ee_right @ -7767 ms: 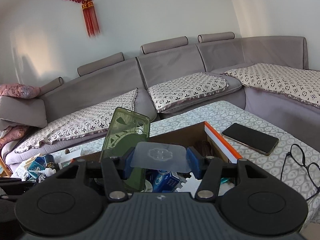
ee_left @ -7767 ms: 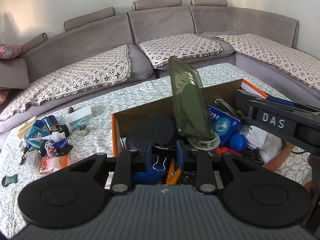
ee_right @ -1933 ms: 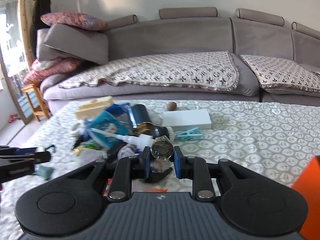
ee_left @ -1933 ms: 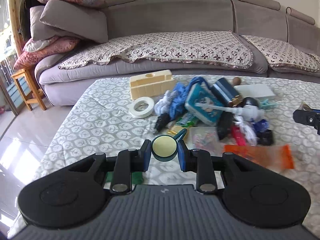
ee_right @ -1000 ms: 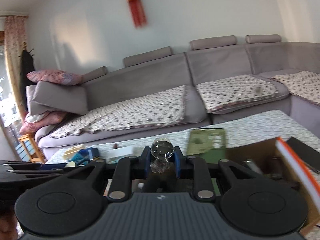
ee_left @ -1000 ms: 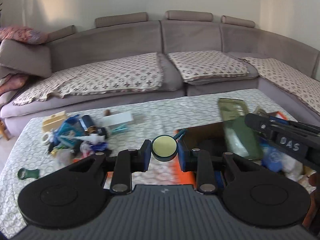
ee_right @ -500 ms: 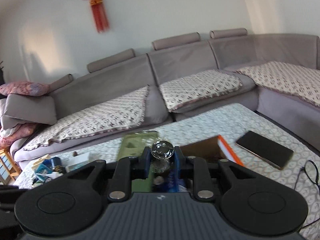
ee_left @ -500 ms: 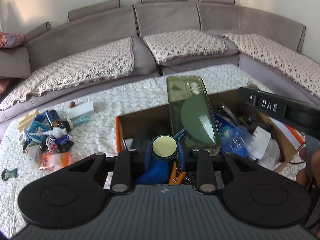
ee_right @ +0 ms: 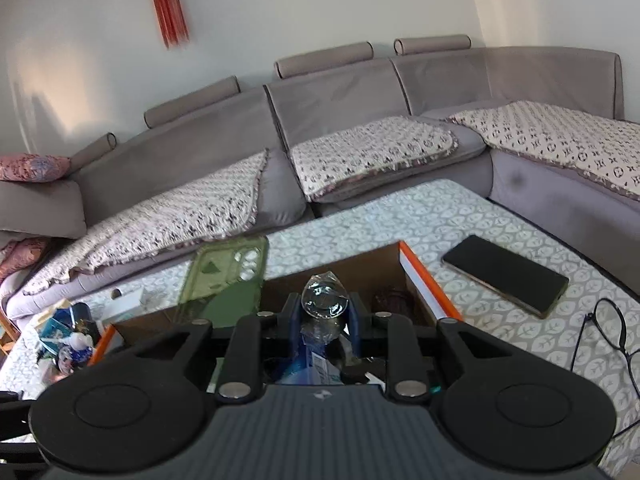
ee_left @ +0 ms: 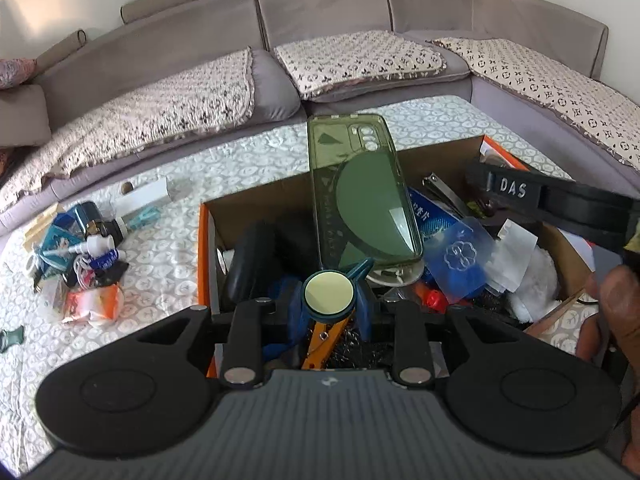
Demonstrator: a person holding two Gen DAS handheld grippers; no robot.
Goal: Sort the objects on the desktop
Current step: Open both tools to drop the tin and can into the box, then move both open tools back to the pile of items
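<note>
Now the left gripper point(ee_left: 329, 300) is clamped on a round teal-rimmed compact with a pale yellow face point(ee_left: 329, 293), held over the open brown cardboard box with orange edges point(ee_left: 256, 204). At twelve o'clock from the compact, a translucent green phone case point(ee_left: 360, 188) stands tilted among the box's clutter. The right gripper point(ee_right: 322, 316) pinches a small clear glass jar wrapped in plastic point(ee_right: 324, 300) above the same box. At three o'clock of that view, a black smartphone point(ee_right: 505, 275) lies on the patterned tablecloth point(ee_right: 400, 216).
</note>
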